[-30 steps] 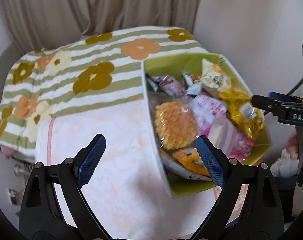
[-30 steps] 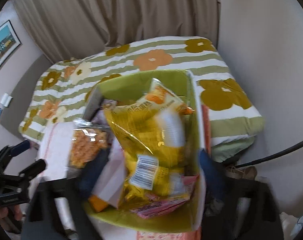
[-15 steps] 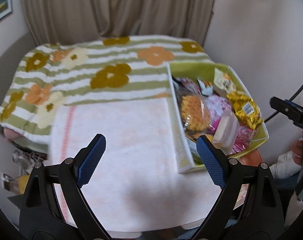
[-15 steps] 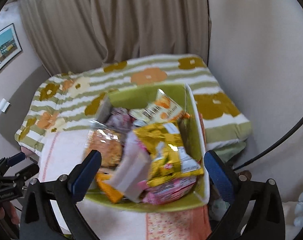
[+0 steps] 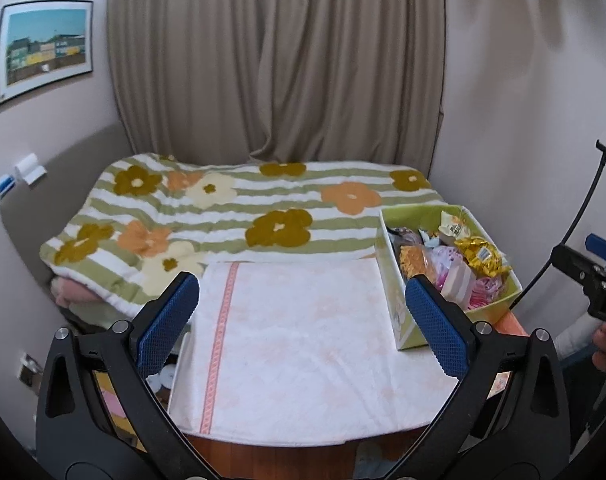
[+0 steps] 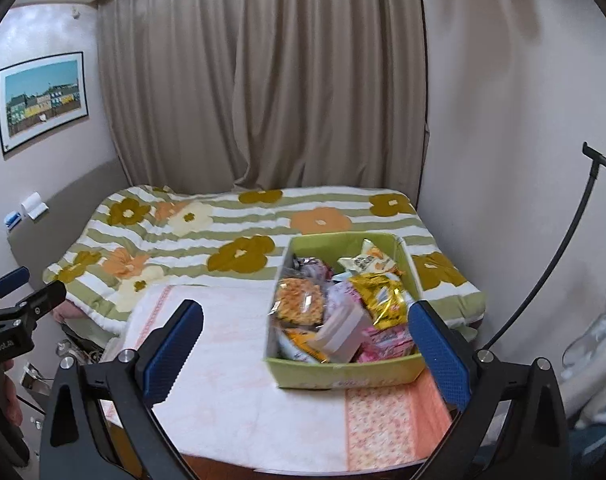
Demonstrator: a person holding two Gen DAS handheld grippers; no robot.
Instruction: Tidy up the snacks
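A green box (image 6: 343,374) full of snack packets stands on a white towel (image 6: 223,380) on a table; it also shows at the right in the left wrist view (image 5: 407,332). In it lie a yellow foil bag (image 6: 383,300), an orange snack bag (image 6: 299,300), a white-pink packet (image 6: 341,334) and pink packets (image 6: 387,340). My left gripper (image 5: 303,320) is open and empty, held back above the towel (image 5: 303,340). My right gripper (image 6: 307,352) is open and empty, held back in front of the box.
A bed with a green-striped flowered blanket (image 5: 239,216) lies behind the table. Beige curtains (image 5: 275,60) hang at the back. A wall stands close on the right. A black cable (image 6: 559,264) arcs at the right. A framed picture (image 5: 43,48) hangs on the left wall.
Both grippers have pulled back and up from the box, so the whole room now shows. The right gripper no longer has the yellow bag close before it; the bag lies in the box.
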